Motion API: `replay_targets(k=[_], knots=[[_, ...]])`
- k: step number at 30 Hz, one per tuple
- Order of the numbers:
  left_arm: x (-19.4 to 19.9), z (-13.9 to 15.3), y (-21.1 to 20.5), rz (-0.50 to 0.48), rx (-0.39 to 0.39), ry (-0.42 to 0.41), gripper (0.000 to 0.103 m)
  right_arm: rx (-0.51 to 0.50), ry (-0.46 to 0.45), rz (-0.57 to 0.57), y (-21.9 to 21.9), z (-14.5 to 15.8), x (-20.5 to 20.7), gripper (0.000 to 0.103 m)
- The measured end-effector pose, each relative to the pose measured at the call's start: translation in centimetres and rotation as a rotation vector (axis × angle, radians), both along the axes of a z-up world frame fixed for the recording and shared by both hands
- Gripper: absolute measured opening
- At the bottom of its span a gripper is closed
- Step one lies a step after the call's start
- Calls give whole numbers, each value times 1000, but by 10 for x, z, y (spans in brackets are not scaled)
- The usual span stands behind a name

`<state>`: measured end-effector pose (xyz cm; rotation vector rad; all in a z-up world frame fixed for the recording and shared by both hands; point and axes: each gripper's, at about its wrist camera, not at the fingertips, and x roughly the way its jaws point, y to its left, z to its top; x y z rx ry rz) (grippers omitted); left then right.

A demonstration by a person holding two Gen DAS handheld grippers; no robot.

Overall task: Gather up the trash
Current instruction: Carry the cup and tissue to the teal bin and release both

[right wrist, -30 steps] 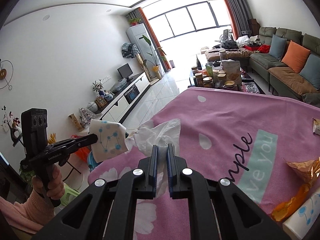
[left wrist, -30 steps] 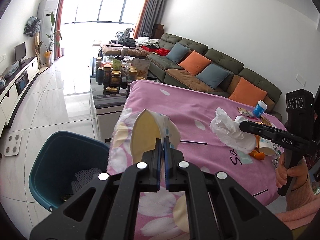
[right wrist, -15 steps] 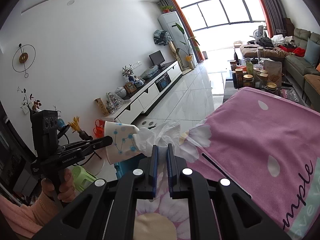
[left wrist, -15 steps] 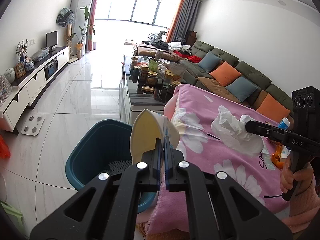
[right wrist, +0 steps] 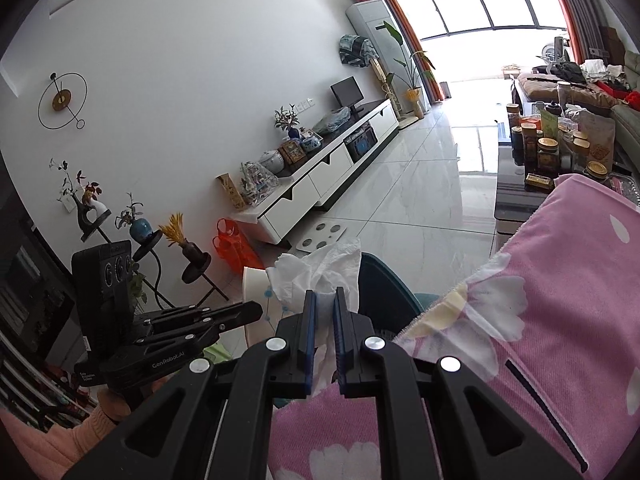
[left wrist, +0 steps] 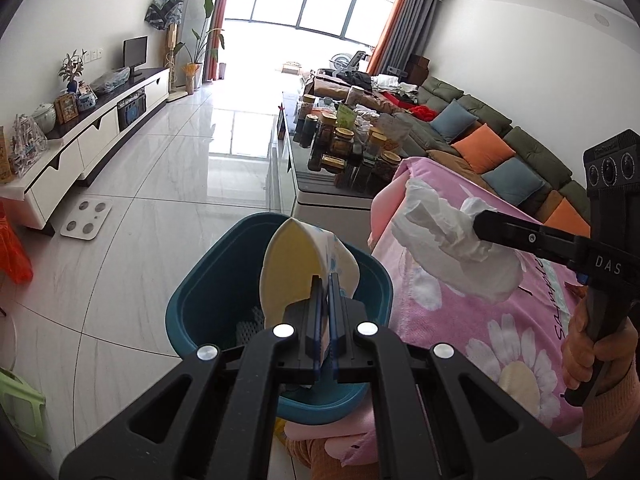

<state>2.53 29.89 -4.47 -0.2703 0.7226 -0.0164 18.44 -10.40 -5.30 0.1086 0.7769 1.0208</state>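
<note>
Over bin [left wrist: 208, 280] | left gripper [left wrist: 326, 280] clamps cup [left wrist: 288, 264], base hidden | right gripper [right wrist: 323, 300] clamps tissue [right wrist: 320, 268]

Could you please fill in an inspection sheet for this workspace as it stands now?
Surface: table under a pink flowered cloth; a thin dark stick lies on it.
Job's things: teal bin on the floor beside the table, something pale inside; flattened paper cup held over the bin; crumpled white tissue held above the table edge.
Clutter: jars crowd the coffee table.
Grippers: left gripper shut on the paper cup; right gripper shut on the tissue.
Cables: nothing seen.
Surroundings: tiled floor, white scale, TV cabinet, sofa with cushions, bright window.
</note>
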Motion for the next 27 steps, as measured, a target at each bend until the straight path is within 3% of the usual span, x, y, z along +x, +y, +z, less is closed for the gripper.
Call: replay_targets(k=[16, 21, 24, 27], knots=[[37, -63, 7, 62, -24, 137, 3, -148, 122, -10, 62, -52, 31, 10], [52, -75, 7, 71, -42, 155, 5, -190, 133, -4, 72, -58, 30, 15], [60, -82, 8, 79, -52, 163, 5, -194, 124, -11, 72, -56, 30, 23], [61, -83, 6, 84, -63, 154, 8, -181, 123, -16, 66, -54, 29, 24]])
